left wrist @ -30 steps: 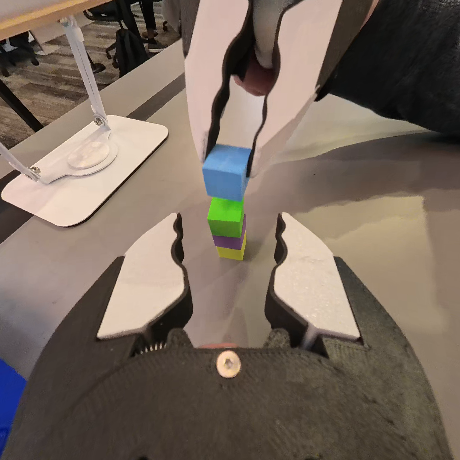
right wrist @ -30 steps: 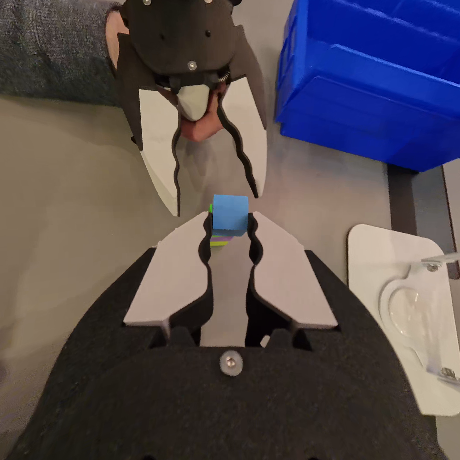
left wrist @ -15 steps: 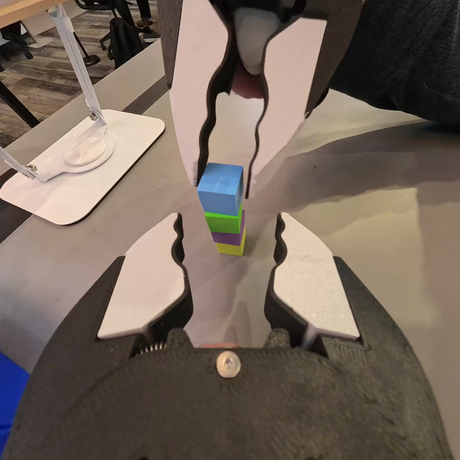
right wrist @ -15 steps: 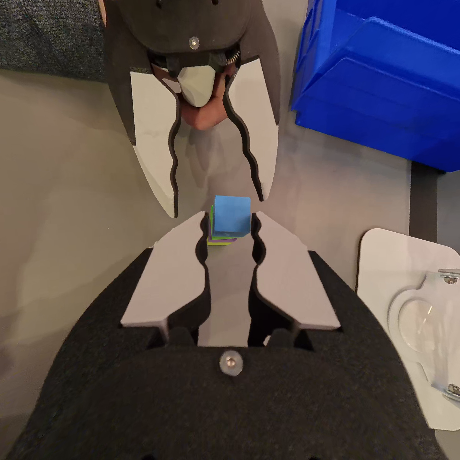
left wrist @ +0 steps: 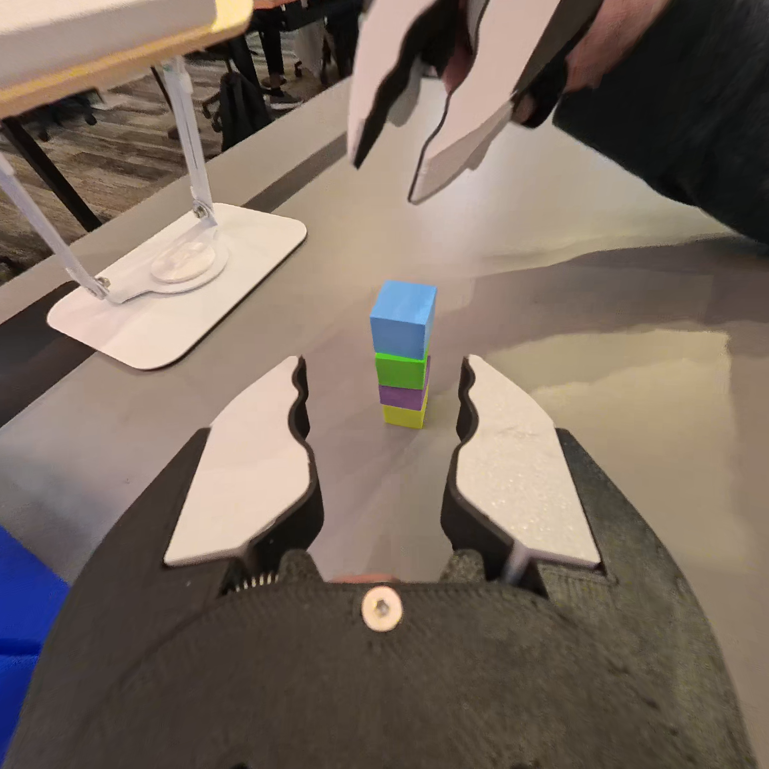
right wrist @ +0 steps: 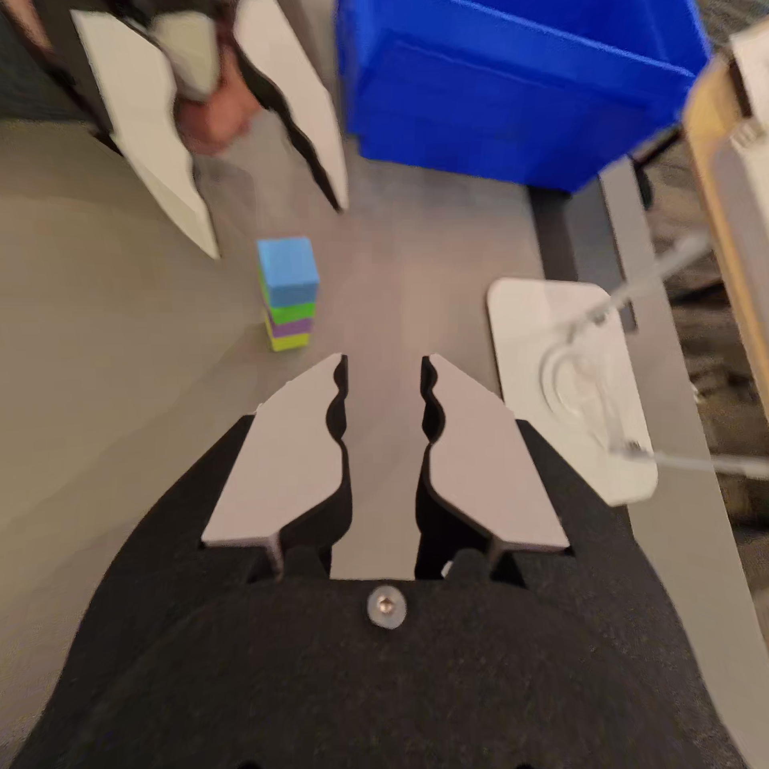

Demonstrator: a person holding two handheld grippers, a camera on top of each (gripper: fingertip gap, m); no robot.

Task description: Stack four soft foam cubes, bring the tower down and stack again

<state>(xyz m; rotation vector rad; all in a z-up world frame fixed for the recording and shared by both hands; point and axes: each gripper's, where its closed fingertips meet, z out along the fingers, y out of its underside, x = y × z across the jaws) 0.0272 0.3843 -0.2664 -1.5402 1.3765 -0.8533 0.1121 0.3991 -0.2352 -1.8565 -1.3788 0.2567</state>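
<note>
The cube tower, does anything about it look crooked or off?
Slightly. The blue cube on top sits a little off-square over the green cube, with small offsets lower down too. All four remain stacked upright; nothing has fallen.

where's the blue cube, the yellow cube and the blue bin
blue cube point(left wrist: 400, 337): left wrist view, on its near face, top of the tower.
yellow cube point(left wrist: 403, 417): left wrist view, on its near face, bottom of the tower.
blue bin point(right wrist: 499, 104): right wrist view, on its front wall.
</note>
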